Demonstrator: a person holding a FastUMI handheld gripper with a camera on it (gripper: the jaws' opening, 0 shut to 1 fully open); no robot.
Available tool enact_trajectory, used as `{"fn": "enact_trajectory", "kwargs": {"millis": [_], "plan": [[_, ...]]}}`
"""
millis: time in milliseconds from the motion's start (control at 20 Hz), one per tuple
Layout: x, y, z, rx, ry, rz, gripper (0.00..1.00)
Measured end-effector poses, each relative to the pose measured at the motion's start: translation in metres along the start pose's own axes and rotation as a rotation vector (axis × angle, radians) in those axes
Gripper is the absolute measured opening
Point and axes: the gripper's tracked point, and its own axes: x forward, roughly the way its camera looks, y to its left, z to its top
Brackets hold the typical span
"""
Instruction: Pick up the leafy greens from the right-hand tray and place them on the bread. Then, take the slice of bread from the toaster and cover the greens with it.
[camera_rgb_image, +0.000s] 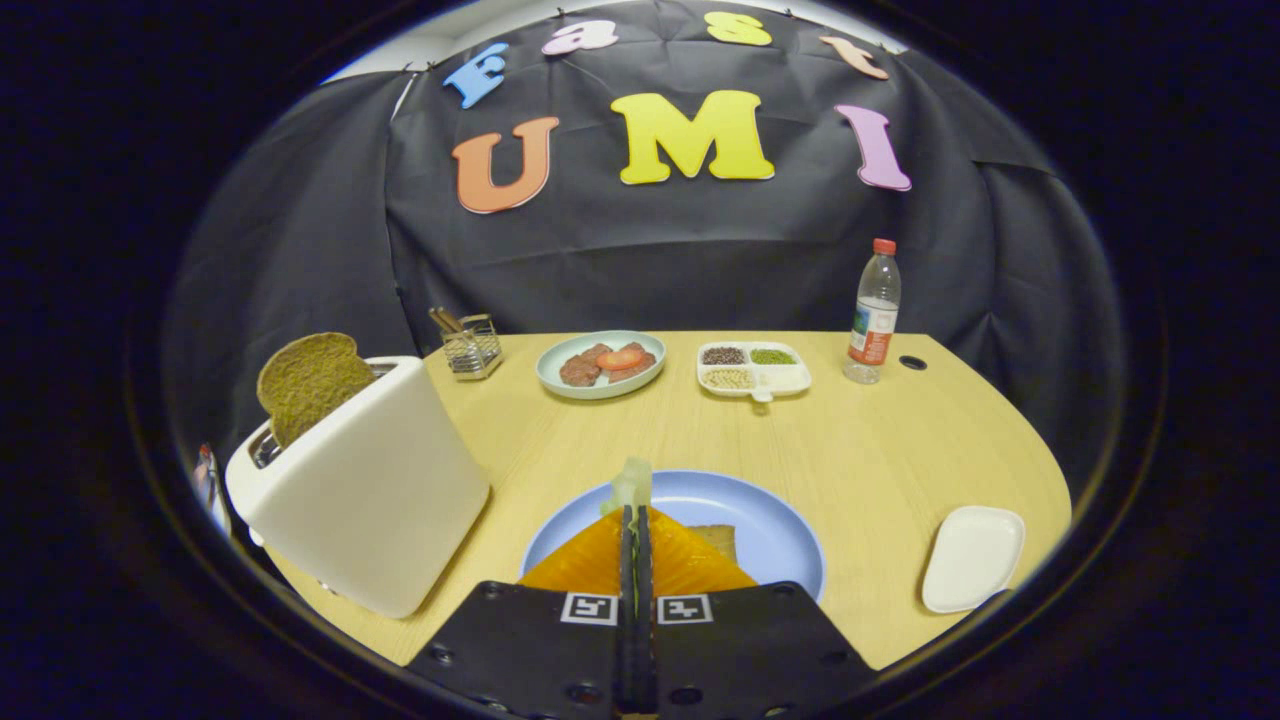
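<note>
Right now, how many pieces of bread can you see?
2. One bread slice sticks up out of the toaster. The other bread lies on the blue plate, partly hidden behind the gripper, whose fingers are shut on leafy greens.

A water bottle (874, 314), meat plate (600, 364) and grain tray (753, 369) stand beyond.

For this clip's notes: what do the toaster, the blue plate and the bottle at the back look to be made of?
Toaster: smooth matte cream shell, probably plastic or painted metal; no seams or shine to settle it. Blue plate: glossy pale blue, likely glazed ceramic or melamine. Bottle: clear thin plastic with a red cap and a label. The gripper is shut on the leafy greens above the plate.
</note>
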Motion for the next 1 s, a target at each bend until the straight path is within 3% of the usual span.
{"fn": "enact_trajectory", "kwargs": {"millis": [150,350,450,700,1000], "plan": [[0.015,-0.005,-0.009,0.008,0.041,0.0,0.0],[0.02,-0.021,-0.007,-0.007,0.035,-0.073,0.01],[0.015,-0.021,-0.005,-0.017,0.02,-0.078,0.15],[-0.018,-0.03,0.002,-0.021,-0.029,-0.128,0.98],[-0.08,-0.028,0.012,-0.015,-0.087,-0.165,0.98]]}}
